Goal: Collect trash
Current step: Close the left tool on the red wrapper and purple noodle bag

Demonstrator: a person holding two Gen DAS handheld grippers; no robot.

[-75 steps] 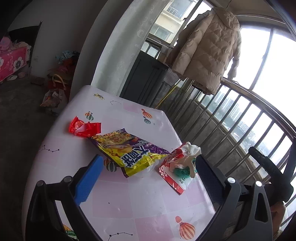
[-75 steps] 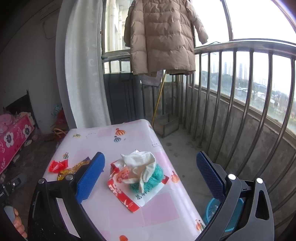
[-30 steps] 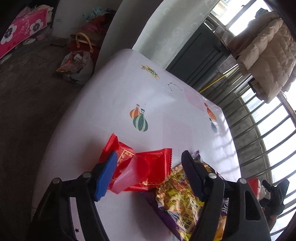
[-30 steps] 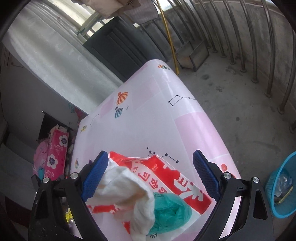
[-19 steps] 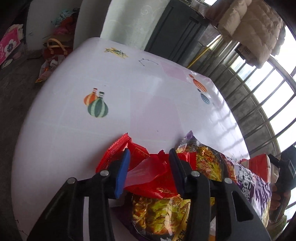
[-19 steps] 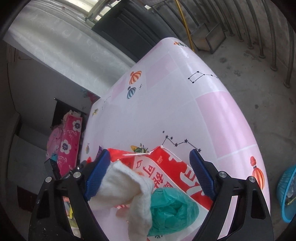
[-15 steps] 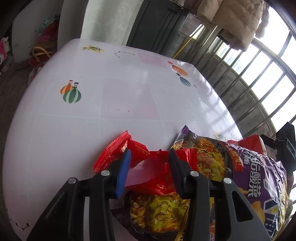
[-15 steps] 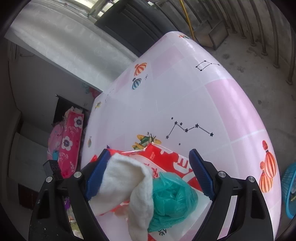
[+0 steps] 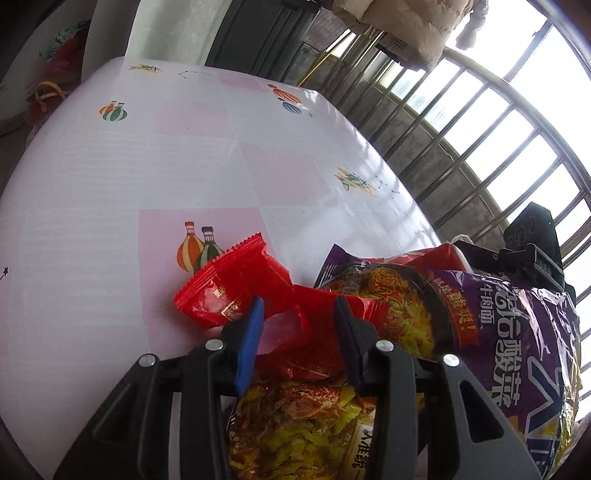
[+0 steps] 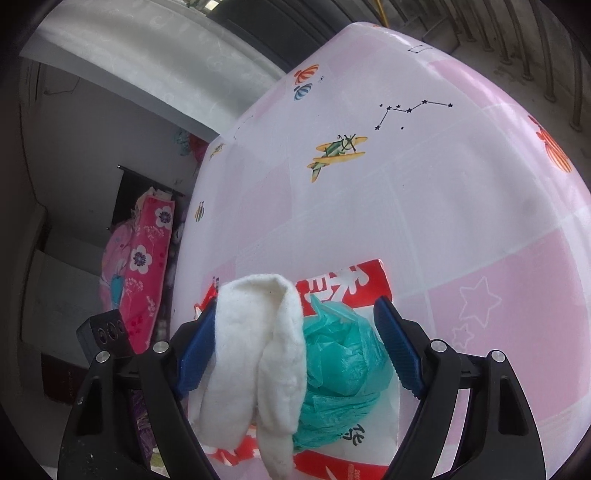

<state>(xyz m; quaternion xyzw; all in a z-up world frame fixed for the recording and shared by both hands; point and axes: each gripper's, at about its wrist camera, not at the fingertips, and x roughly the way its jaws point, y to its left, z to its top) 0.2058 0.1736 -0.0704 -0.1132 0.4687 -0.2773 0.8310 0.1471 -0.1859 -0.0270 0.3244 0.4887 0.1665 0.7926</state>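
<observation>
In the left wrist view my left gripper (image 9: 297, 314) is shut on a red snack wrapper (image 9: 240, 284), held over a yellow and purple noodle bag (image 9: 461, 332) on the pink table (image 9: 184, 155). In the right wrist view my right gripper (image 10: 295, 325) is open around a pile of a white cloth (image 10: 258, 332) and a crumpled teal plastic bag (image 10: 343, 354), both lying on a red and white wrapper (image 10: 343, 280). The fingers straddle the pile without pinching it. The right gripper body also shows in the left wrist view (image 9: 532, 243).
A metal balcony railing (image 9: 480, 129) runs along the table's right side. A beige coat (image 9: 406, 18) hangs above it. A dark cabinet (image 9: 266, 37) stands behind the table. A pink floral quilt (image 10: 140, 258) lies on the room floor to the left.
My left gripper closed on the red wrapper and dragged it right onto the noodle bag. My right gripper lowered over the cloth and teal bag pile and narrowed its opening.
</observation>
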